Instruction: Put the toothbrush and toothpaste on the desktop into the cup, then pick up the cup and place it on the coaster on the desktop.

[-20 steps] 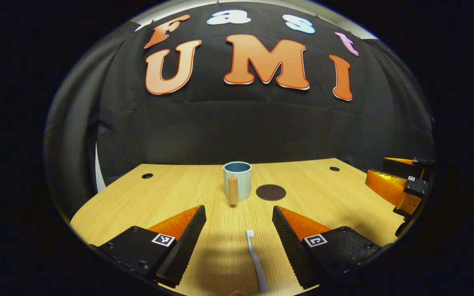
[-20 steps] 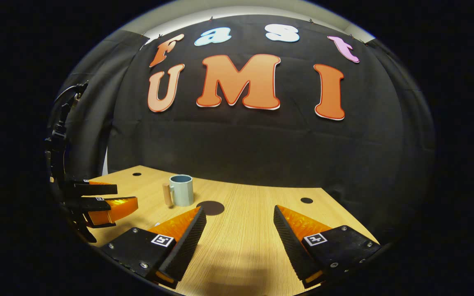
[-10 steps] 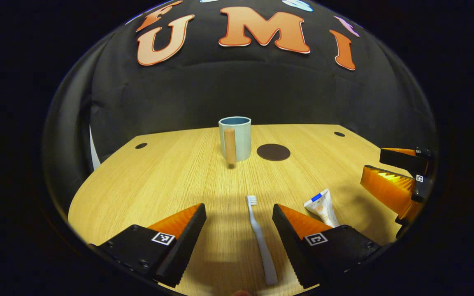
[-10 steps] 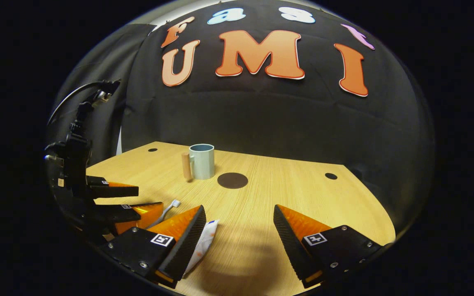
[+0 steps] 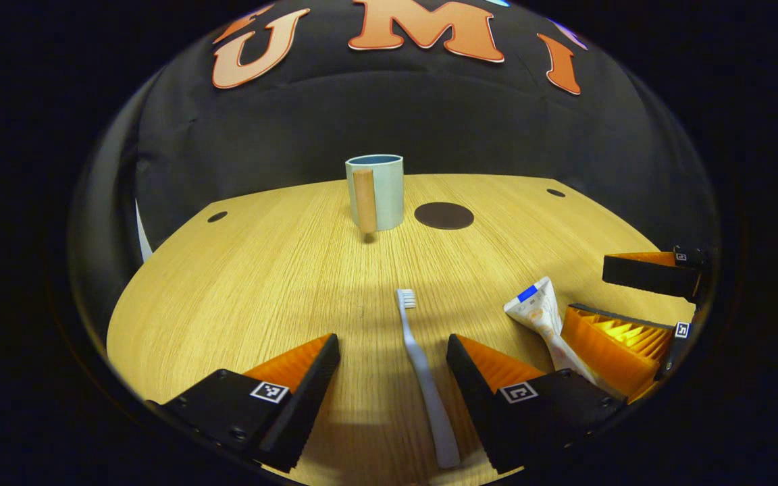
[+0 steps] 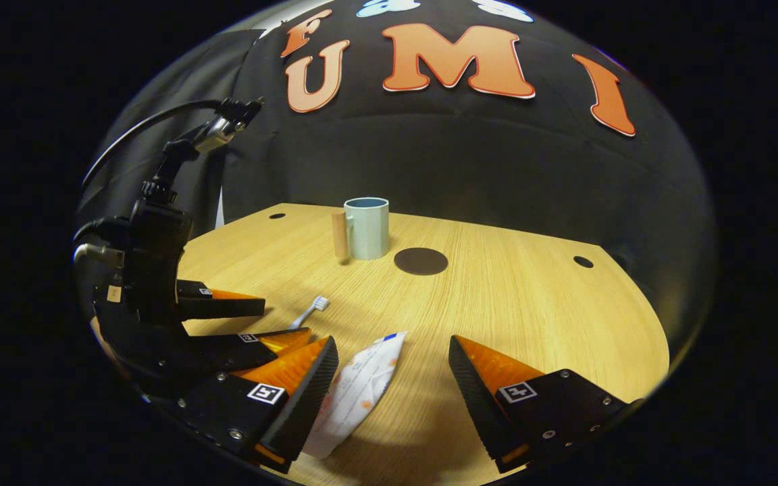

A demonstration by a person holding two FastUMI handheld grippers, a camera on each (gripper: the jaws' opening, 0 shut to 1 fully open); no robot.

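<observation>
stage: start, nothing moved | left gripper point(image 5: 392, 378) wide, toothbrush point(image 5: 423, 378) between fingers | right gripper point(image 6: 392, 378) wide, toothpaste point(image 6: 358, 391) between | cup point(image 5: 375, 192), coaster point(image 5: 444, 215) ahead, all pending

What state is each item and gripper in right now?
Toothbrush: lying flat on the desktop, between the open left gripper's fingers, not gripped.
Toothpaste: lying flat on the desktop, between the open right gripper's fingers, close to one of them, not gripped.
Cup: upright on the desktop, nothing sticking out of it.
Coaster: bare, beside the cup.
</observation>
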